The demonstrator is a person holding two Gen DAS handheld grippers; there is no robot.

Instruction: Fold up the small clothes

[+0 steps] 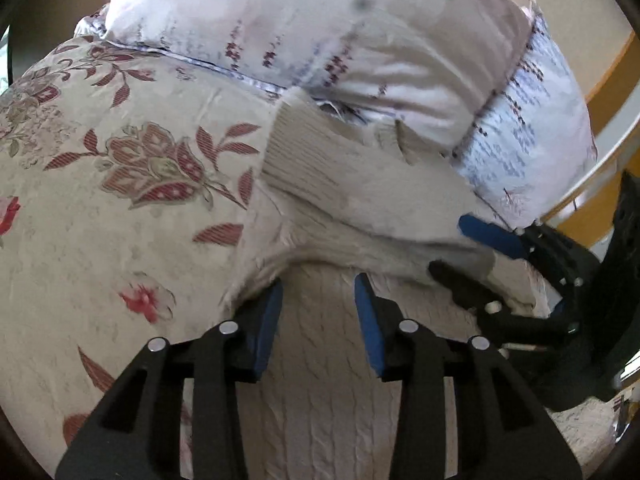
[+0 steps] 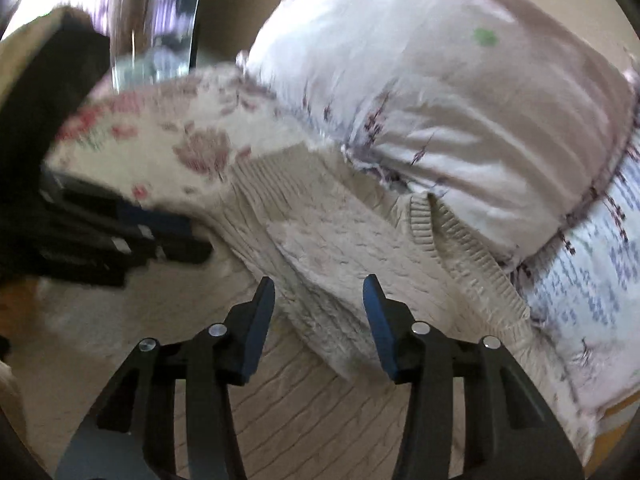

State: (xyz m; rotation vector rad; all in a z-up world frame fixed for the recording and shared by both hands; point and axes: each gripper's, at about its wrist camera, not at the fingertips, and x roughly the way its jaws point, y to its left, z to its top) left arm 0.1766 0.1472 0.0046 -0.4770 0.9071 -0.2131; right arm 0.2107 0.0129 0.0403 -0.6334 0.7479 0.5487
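Both grippers' fingers (image 1: 370,312) part-open over the cream sweater (image 1: 328,360), pillows (image 1: 360,40) crowding behind.

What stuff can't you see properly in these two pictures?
- Sweater: left view, its bottom part is hidden behind the left gripper; its full shape is unknown.
- Right gripper: left view, sweater folds cover one fingertip.
- Left gripper: right view, blurred at the picture's left side.
- Pillow: cut off by the edge.

left wrist: close, angled down over cream knit sweater (image 1: 320,380) | right wrist: same, close, from its other side | shared: sweater, pale pillow (image 1: 320,32), floral bedspread (image 1: 120,200)
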